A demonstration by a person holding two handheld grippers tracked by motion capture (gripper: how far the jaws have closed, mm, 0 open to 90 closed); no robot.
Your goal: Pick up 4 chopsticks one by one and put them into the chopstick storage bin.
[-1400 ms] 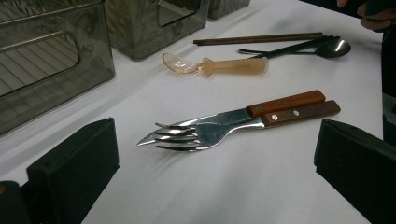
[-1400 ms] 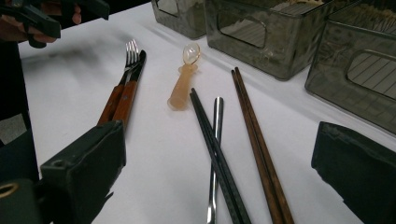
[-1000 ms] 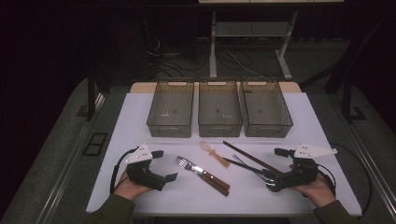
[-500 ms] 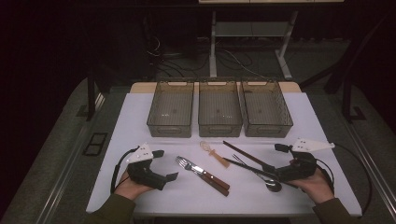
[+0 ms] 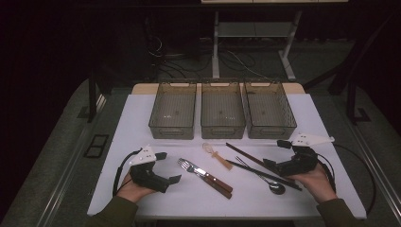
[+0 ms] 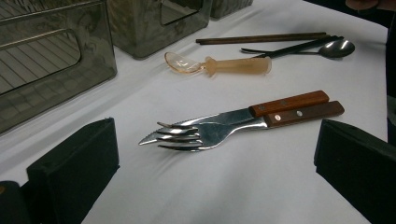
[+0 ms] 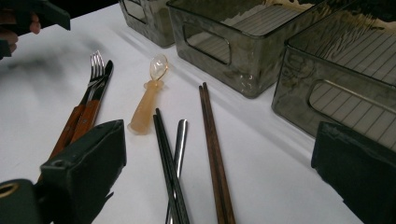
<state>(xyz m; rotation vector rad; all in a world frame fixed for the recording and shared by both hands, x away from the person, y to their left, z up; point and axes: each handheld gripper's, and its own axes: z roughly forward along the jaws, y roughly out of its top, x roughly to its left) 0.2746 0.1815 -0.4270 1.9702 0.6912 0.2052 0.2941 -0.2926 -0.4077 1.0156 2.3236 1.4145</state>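
- While both my hands rest on the white desk [image 5: 142, 118], my right gripper [image 5: 276, 158] sits with jaws spread, hovering just over the black chopsticks [image 7: 169, 172], the metal spoon [image 5: 275, 187] and the brown chopsticks [image 7: 214, 154].
- My left gripper [image 5: 166, 166] has its jaws spread too, pointing at the wood-handled fork [image 6: 219, 130] and knife [image 6: 261, 109], apart from them.
- Beyond lie a translucent spoon [image 5: 215, 153] and three grey bins [image 5: 222, 130].

A: high view is pretty dim, only the white table [image 5: 326, 123] is lit, from overhead; everything past its edges goes nearly black and a bit grainy

B: yeah, and the gripper views are brighter. glare on the metal spoon [image 6: 337, 47] bowl and the fork [image 6: 196, 133] tines, soft shadows under the clear bins [image 7: 243, 42]. the black jaws at the bottom corners are out of focus, far left edge looks smeared in the right gripper view
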